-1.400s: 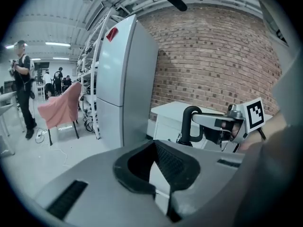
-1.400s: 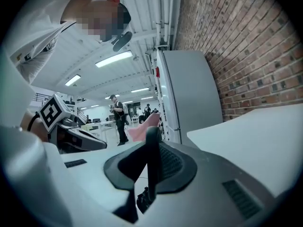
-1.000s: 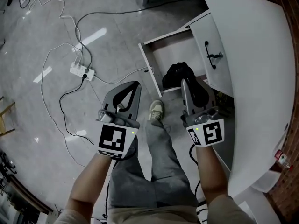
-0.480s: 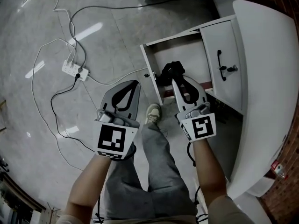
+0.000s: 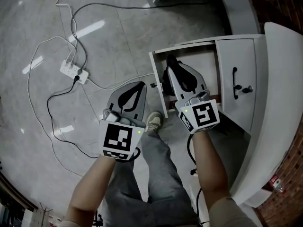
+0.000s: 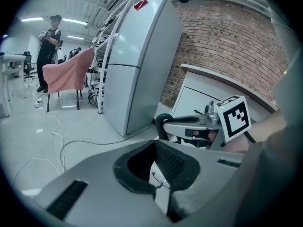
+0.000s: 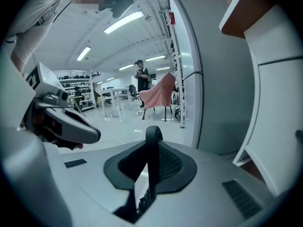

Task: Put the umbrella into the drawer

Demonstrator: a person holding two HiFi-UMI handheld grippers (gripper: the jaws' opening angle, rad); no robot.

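The white drawer (image 5: 184, 46) stands pulled open, brown inside, its front panel with a dark handle (image 5: 235, 84) to the right. My right gripper (image 5: 173, 70) reaches over the drawer's open top, shut on the black umbrella (image 5: 165, 79), which hangs at its tips inside the opening. In the right gripper view a black loop of the umbrella (image 7: 152, 132) sticks up between the jaws of that gripper (image 7: 150, 144). My left gripper (image 5: 140, 85) hovers over the floor left of the drawer, shut and empty; its own view shows its tips (image 6: 155, 145) together.
A power strip (image 5: 73, 71) and white cables (image 5: 45, 103) lie on the floor at the left. The person's shoe (image 5: 152, 121) stands by the drawer's corner. A white tabletop (image 5: 279, 103) overhangs on the right. A refrigerator (image 6: 137, 65) and a brick wall (image 6: 227, 37) stand beyond.
Both grippers have sunk. The right one carried the umbrella from in front of the drawer to over its open top; the left stayed over the floor.
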